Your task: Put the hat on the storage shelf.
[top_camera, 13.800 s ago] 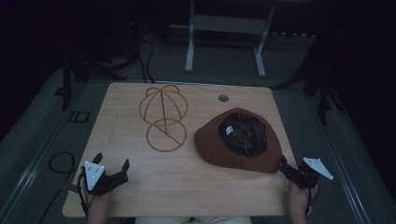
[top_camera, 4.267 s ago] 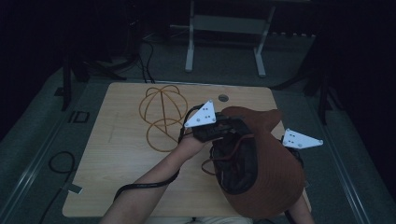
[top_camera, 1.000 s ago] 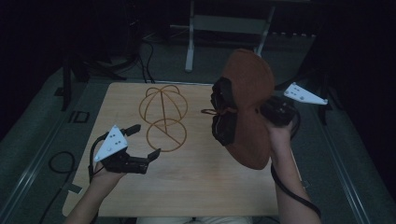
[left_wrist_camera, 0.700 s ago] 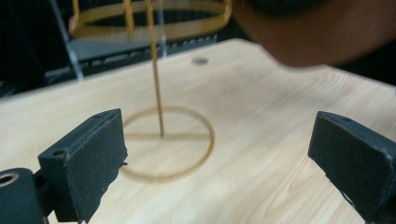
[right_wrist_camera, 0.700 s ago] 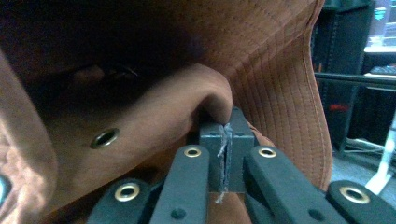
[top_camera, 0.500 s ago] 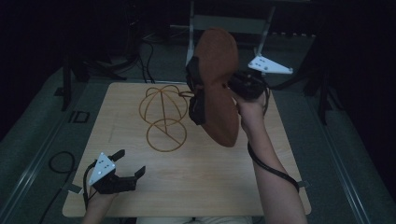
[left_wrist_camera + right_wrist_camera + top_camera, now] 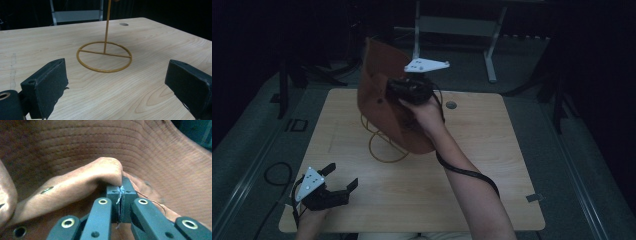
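Nearest in the high view, at the table's front-left corner: left gripper, low over the wood, jaws spread wide with nothing between them, grey 3-cornered plate on top. Same spread confirmed in the left gripper view, with 2 black pads far apart at the frame's sides and bare wood grain in the gap. Past those pads, something the high view mostly hides: the foot of the wire stand, a yellow ring lying flat on the table, 1 crossbar across it, 1 thin upright rod rising from the bar out of the top of the frame. In the high view just part of that ring peeking out below the hat. Farther in, over the table's middle: right gripper, held up on an outstretched forearm, white plate on top, cable trailing down along the arm. Brown hat hanging from it in the air, brim upright, directly over the stand and covering the stand's upper part. Contact between hat and stand: cannot tell. Up close in the right gripper view, detail lost from above: jaws pressed together, pinching a fold of the hat's brown material, stitched rows running across the brim behind, a loose thread beside the pinch. Farthest back on the table: a small round hole.
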Action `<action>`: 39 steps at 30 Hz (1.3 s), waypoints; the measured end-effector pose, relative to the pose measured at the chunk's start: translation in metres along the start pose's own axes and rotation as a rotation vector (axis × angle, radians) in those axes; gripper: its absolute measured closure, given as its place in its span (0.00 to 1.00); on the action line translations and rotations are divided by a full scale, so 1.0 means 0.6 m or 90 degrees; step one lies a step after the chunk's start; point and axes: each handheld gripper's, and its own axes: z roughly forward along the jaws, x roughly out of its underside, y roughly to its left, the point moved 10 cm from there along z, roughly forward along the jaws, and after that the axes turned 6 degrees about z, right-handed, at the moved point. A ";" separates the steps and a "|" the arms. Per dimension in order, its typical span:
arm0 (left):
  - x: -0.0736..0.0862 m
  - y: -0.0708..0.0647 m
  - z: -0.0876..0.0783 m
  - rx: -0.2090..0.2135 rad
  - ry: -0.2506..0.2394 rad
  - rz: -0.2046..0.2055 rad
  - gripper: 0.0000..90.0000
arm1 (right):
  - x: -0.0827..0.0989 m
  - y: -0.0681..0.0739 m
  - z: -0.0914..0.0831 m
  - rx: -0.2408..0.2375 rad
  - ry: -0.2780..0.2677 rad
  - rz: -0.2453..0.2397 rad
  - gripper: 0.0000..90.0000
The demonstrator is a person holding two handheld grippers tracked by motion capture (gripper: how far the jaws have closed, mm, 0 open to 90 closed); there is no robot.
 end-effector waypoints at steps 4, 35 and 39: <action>0.003 -0.001 0.002 0.006 0.001 -0.004 0.05 | 0.029 0.014 0.038 -0.019 0.047 0.006 0.98; 0.013 -0.003 0.005 0.021 0.000 -0.022 0.06 | 0.052 0.006 0.058 -0.005 0.156 0.080 0.44; 0.014 -0.008 0.008 0.024 0.003 -0.016 0.06 | 0.058 0.006 0.037 -0.013 0.154 0.070 0.38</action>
